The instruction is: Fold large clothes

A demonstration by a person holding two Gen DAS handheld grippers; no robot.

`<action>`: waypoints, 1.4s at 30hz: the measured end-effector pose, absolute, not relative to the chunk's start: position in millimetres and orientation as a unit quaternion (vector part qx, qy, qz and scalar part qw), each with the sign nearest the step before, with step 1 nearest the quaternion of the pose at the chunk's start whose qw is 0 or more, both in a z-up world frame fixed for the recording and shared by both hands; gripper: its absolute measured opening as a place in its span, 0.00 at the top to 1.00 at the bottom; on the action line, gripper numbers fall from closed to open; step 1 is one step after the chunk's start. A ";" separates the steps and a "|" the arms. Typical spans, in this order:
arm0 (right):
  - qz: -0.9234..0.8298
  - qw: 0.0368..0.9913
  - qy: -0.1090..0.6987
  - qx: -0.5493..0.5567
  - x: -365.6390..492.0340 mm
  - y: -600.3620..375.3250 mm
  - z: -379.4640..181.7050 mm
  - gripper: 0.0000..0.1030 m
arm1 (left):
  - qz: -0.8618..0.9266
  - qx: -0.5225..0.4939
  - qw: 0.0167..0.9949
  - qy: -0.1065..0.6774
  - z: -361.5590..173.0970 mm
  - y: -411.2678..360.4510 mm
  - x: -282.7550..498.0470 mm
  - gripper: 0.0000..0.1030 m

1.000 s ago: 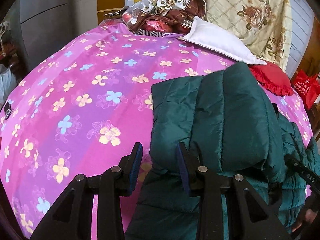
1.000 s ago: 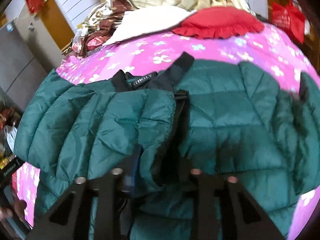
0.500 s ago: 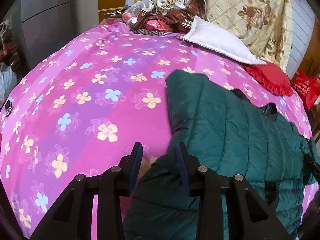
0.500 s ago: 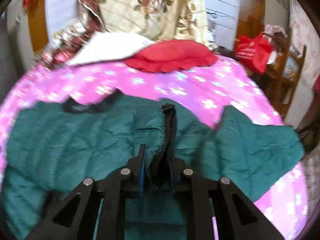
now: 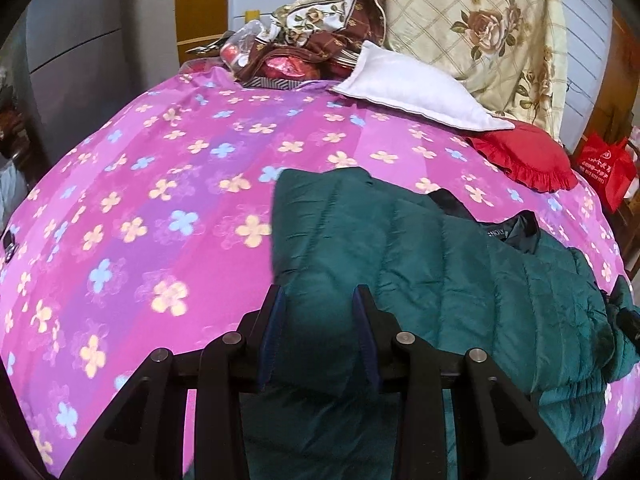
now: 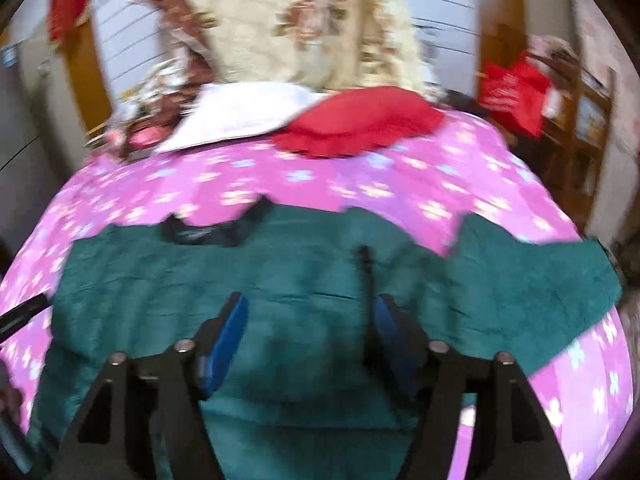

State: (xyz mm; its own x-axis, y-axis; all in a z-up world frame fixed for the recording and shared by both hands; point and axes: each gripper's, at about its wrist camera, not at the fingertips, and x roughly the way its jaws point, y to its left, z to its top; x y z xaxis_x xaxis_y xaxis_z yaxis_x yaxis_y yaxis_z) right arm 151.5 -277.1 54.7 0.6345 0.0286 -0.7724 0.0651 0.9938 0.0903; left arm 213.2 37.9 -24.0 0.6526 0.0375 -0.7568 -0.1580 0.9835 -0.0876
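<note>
A dark green quilted jacket (image 5: 432, 280) lies on the pink flowered bedspread (image 5: 160, 200). In the left wrist view its left side is folded over toward the middle, and its black collar shows at the far edge. My left gripper (image 5: 318, 300) is open, with a fold of the jacket lying between its blue pads. In the right wrist view the jacket (image 6: 280, 280) lies spread, one sleeve out to the right. My right gripper (image 6: 310, 308) is open wide above it. The black zipper edge runs beside its right finger. This view is blurred.
A white pillow (image 5: 412, 88) and a red frilled cushion (image 5: 528, 160) lie at the head of the bed, with a floral quilt (image 5: 480, 32) and piled cloth behind. A red bag (image 5: 604, 168) hangs at the right. A grey cabinet stands at the left.
The raised left side of the jacket has come down flat. My right gripper has opened and let go of the zipper edge. My left gripper has moved right, over the jacket's fold.
</note>
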 end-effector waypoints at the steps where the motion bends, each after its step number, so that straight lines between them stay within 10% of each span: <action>1: 0.018 0.899 0.435 0.052 158.6 -265.3 52.1 0.28 | 0.053 -0.071 0.906 0.413 -26.3 34.9 215.6 0.84; 13: 0.041 0.873 0.487 0.007 201.4 -223.1 -30.7 0.28 | 0.066 -0.024 0.904 0.422 -58.2 17.9 232.5 0.82; 42: -0.009 0.866 0.499 0.018 153.6 -277.3 -13.9 0.27 | 0.063 -0.022 0.905 0.420 -55.4 18.0 223.3 0.81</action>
State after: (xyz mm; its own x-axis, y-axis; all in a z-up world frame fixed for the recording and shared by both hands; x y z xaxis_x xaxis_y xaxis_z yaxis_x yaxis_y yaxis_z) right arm 153.6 -277.3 -13.9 0.5019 0.0032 -0.8649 0.0336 0.9992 0.0232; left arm 223.3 18.0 -55.4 0.6396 0.0960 -0.7627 -0.1337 0.9909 0.0126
